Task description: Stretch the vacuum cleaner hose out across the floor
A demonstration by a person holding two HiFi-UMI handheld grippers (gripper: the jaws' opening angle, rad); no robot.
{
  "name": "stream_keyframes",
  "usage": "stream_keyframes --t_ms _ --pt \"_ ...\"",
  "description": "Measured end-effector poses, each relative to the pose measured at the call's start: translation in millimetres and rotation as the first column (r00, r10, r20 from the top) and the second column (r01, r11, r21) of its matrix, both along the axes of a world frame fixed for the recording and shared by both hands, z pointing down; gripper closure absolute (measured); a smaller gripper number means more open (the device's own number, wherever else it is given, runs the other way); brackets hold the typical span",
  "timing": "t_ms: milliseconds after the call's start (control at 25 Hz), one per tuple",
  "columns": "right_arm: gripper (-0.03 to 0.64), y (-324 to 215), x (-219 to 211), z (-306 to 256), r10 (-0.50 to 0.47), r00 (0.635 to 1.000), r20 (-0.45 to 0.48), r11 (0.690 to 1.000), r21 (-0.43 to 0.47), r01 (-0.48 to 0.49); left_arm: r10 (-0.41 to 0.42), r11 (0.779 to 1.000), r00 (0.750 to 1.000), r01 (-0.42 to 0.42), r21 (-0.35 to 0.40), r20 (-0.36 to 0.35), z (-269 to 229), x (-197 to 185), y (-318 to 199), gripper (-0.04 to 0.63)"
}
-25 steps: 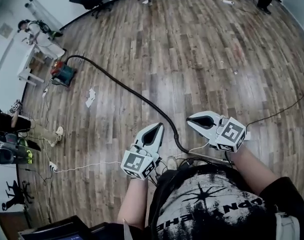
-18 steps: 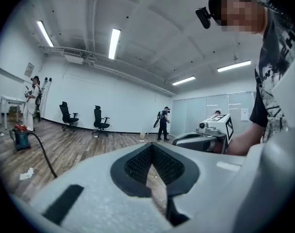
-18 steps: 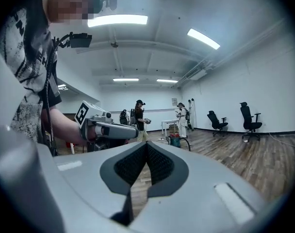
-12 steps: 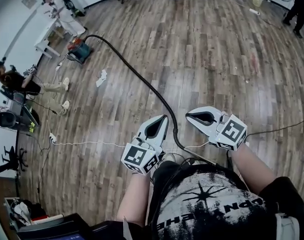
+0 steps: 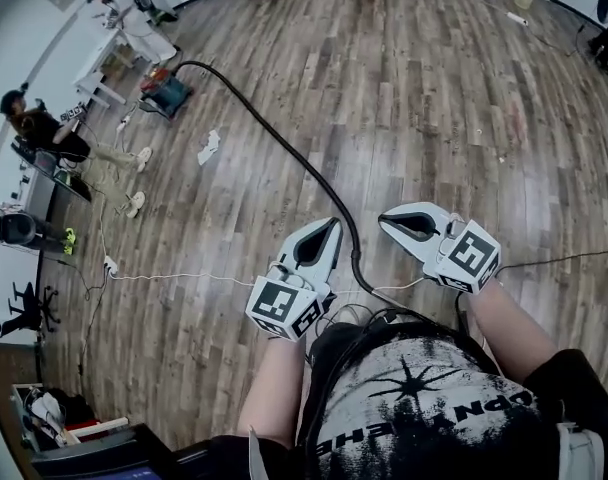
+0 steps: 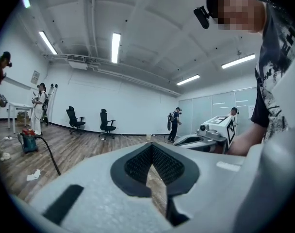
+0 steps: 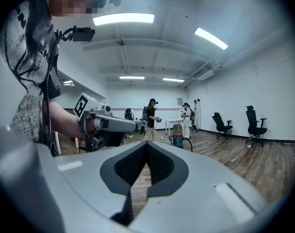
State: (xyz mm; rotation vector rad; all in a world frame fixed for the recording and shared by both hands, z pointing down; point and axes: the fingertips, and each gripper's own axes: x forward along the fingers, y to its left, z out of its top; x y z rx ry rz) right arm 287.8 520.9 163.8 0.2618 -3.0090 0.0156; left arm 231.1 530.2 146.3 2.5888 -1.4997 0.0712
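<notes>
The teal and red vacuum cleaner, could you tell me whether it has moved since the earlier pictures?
No; the teal and red vacuum cleaner still sits right beside the white table.

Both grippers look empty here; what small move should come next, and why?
Probably open the right gripper and lower it toward the hose passing between the grippers: both it and the left gripper are shut on nothing, and the hose curves from the vacuum cleaner.

Open floor [image 5: 454,108]; hose [image 5: 284,148] across middle
</notes>
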Motion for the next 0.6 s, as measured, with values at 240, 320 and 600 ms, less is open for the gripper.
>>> stream_keyframes --t_ms 240,320,600 --pt "0.611 -2.8 -14.1 -5.9 -0.016 1.000 -0.022 1.000 0.014 0.016 -0.027 1.000 0.999 0.027 -0.012 -0.043 -6.2 -16.1 -4.9 0.595" --pt "0.611 -2.5 -18.0 -6.9 -0.017 1.000 -0.023 1.000 0.016 0.018 -0.027 1.000 0.999 0.027 -0.011 -0.030 -5.2 -18.4 -2.5 0.595" --pt "0.611 9.1 -28.9 -2.2 -0.023 0.999 -0.028 1.000 0.019 0.023 -0.044 0.999 0.999 0.044 -0.016 -0.026 3.2 -29.3 14.8 0.595"
